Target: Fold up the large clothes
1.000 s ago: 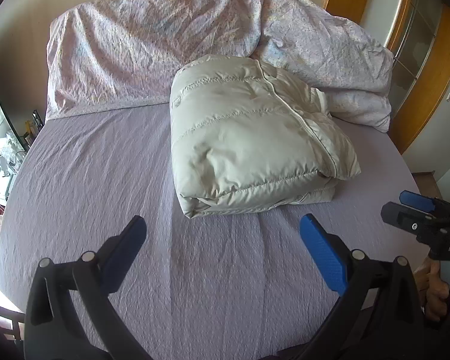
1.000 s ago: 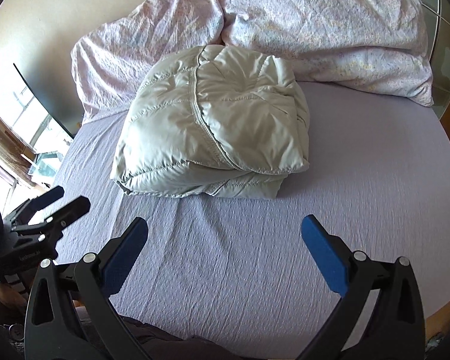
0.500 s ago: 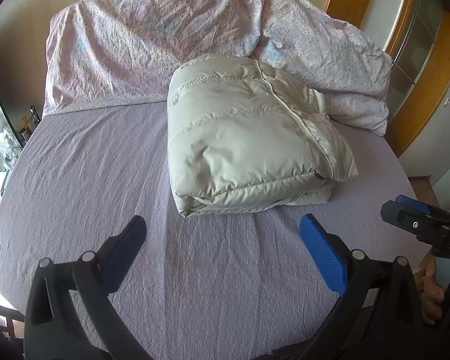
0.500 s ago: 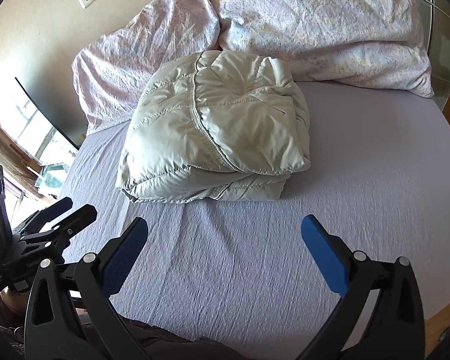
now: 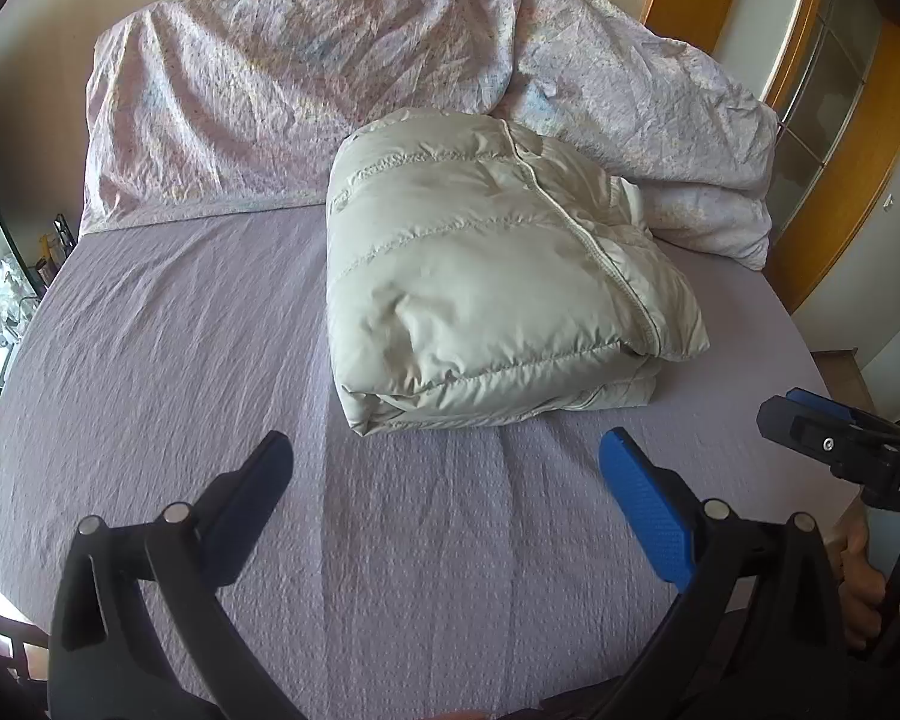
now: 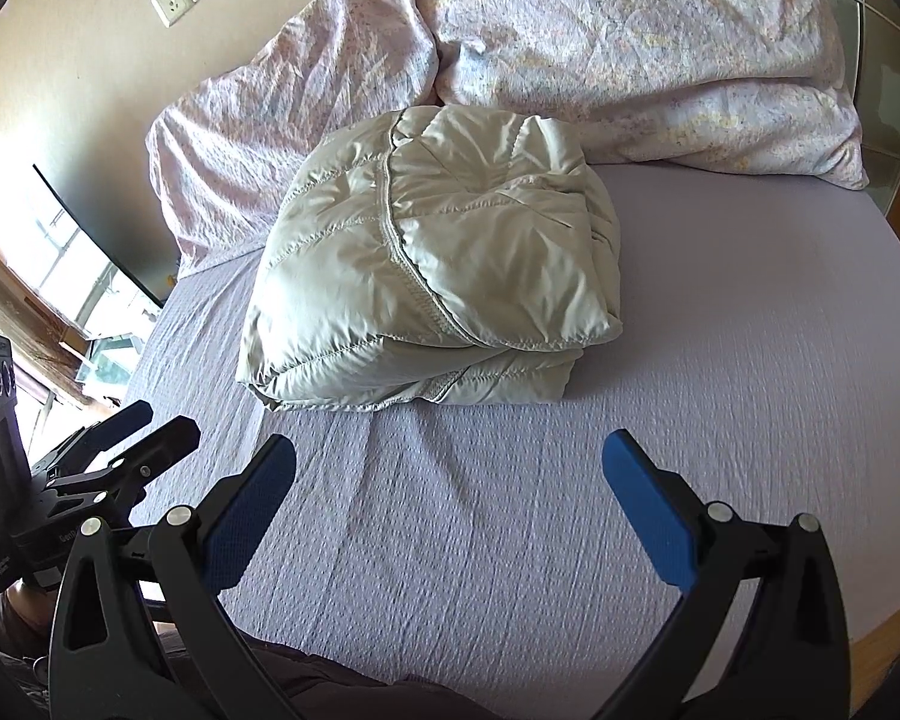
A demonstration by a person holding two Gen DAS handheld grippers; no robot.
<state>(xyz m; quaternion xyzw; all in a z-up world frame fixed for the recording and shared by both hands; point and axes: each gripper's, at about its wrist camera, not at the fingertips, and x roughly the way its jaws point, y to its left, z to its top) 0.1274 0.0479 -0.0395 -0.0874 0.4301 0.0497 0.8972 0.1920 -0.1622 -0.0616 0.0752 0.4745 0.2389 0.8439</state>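
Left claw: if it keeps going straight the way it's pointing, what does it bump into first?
Probably the folded puffy jacket, which lies straight ahead of the open left claw. Only bare bed sheet lies between them. Depth is hard to judge; a downward tilt would meet the sheet first.

We see pale grey-beige quilted jacket [image 5: 498,276] on lilac textured sheet [image 5: 168,360]; white duvet [image 5: 306,78] with faint pink-blue speckle; blue gripper pads [image 6: 648,510].

Folded jacket [image 5: 498,276] lies on bed [image 5: 150,372], before the pillows [image 5: 306,90].
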